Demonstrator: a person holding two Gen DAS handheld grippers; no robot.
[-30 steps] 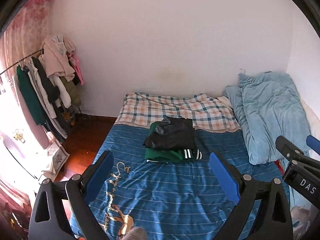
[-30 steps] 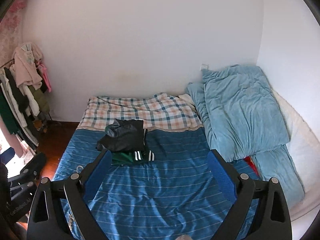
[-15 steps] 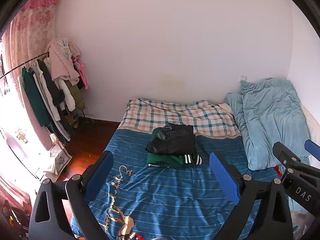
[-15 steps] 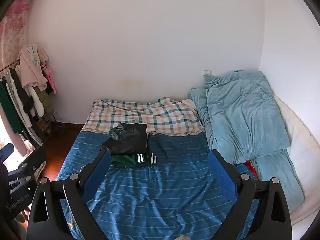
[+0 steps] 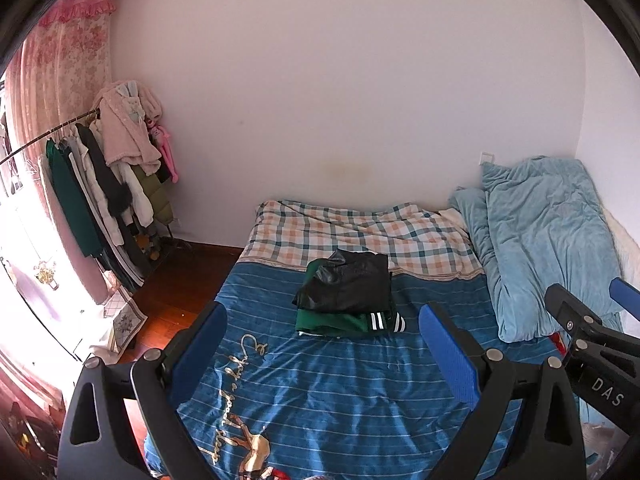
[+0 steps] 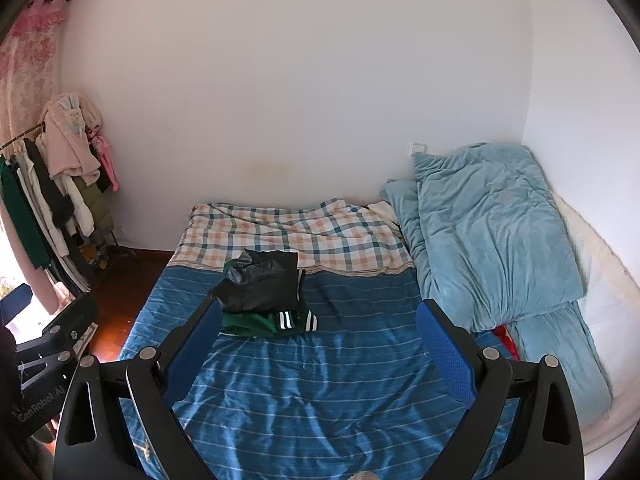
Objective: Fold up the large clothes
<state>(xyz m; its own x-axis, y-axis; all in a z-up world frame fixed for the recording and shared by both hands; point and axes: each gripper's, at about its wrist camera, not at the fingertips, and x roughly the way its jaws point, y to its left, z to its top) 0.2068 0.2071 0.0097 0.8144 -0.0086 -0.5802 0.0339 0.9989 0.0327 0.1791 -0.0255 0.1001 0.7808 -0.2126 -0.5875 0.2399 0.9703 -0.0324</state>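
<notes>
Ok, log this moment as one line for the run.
left gripper: open, empty | right gripper: open, empty | black garment: folded on green garment | stack on bed | grippers off the stack

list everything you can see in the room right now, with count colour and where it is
black garment: 1, black, folded, top of the pile mid-bed
green garment: 1, green with black-and-white striped cuff, folded under the black one
striped bedcover: 1, blue with pale lines, covers the near bed
checked blanket: 1, orange, teal and white check, far end of the bed by the wall
quilt: 1, light blue, bunched along the bed's right side
clothes rail: 1, hung with pink, white, black and green clothes, left wall
curtain: 1, pink floral, far left
floor: dark red-brown wood, left of the bed
left gripper: 1, black with blue fingers, open, empty, above the bedcover
right gripper: 1, same colours, open, empty
</notes>
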